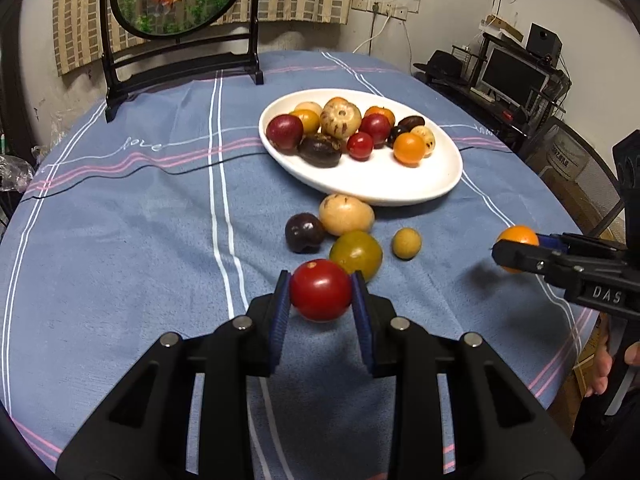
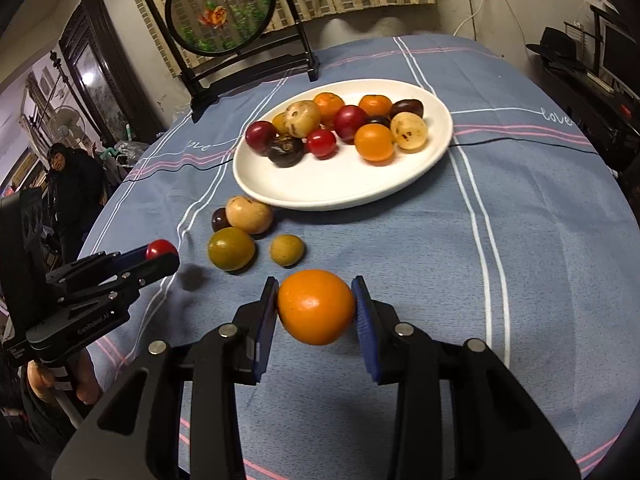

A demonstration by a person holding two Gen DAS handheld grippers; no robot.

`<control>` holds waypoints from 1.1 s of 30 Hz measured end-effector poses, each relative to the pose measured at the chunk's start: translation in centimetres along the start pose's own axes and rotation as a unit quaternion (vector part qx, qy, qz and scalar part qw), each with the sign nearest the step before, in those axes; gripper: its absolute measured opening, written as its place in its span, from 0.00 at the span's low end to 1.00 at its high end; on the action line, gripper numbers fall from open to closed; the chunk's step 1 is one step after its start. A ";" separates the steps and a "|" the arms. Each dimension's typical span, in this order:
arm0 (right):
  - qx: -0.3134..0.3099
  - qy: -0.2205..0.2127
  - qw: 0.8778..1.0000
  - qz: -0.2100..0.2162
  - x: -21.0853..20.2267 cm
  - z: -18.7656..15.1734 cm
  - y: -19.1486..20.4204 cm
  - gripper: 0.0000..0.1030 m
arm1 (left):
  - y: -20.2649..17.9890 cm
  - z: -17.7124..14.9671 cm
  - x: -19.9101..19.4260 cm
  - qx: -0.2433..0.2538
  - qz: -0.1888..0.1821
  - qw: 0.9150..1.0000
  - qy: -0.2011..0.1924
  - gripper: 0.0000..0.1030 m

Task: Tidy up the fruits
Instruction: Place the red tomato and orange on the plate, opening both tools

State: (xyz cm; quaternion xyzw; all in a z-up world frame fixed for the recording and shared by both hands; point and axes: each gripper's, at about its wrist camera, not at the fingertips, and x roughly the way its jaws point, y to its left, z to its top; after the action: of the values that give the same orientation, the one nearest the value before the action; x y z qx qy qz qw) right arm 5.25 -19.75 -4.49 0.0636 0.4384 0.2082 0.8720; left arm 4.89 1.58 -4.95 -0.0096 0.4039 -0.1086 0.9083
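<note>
My left gripper (image 1: pixel 320 292) is shut on a red tomato (image 1: pixel 321 290) and holds it above the blue cloth; it also shows in the right wrist view (image 2: pixel 162 254). My right gripper (image 2: pixel 316 306) is shut on an orange fruit (image 2: pixel 316 306), also seen at the right in the left wrist view (image 1: pixel 516 240). A white oval plate (image 1: pixel 420 184) holds several red, orange, tan and dark fruits. In front of it on the cloth lie a tan fruit (image 1: pixel 346 214), a dark fruit (image 1: pixel 304 233), a green-yellow fruit (image 1: pixel 356 254) and a small yellow fruit (image 1: pixel 406 243).
A round fish picture in a black stand (image 1: pixel 180 8) stands at the back of the table. A black cable (image 2: pixel 520 142) runs across the cloth behind the plate. A desk with a monitor (image 1: pixel 514 76) is at the right. A person (image 2: pixel 66 184) stands at the left.
</note>
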 end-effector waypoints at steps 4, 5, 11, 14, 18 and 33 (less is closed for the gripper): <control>-0.002 -0.002 1.000 0.001 0.0 0.2 0.2 0.36 | 0.2 0.3 -0.3 -0.003 0.000 1.000 -0.004 0.29; -0.002 -0.002 1.000 0.002 0.1 0.4 0.2 0.36 | 0.3 0.4 -0.2 -0.003 0.000 1.000 -0.004 0.29; -0.010 -0.003 1.000 0.004 0.3 1.2 0.5 0.36 | 0.2 1.5 0.0 -0.003 -0.005 1.000 -0.007 0.29; -0.018 -0.006 1.000 0.004 0.3 2.1 0.6 0.36 | -0.1 3.5 0.2 0.002 -0.014 1.000 -0.008 0.29; -0.043 -0.020 0.999 -0.016 0.6 4.8 0.5 0.36 | -0.5 7.8 2.1 0.018 -0.022 1.000 -0.002 0.30; -0.062 0.030 0.993 -0.100 8.5 10.1 -3.2 0.39 | -1.4 13.3 12.5 0.027 -0.008 0.997 0.071 0.50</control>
State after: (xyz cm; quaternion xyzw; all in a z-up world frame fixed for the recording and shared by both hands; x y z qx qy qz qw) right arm 18.74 -18.40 -5.52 -0.0410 0.4549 0.1485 0.8771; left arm 22.54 -3.30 -5.00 0.0191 0.4641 -0.1269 0.8765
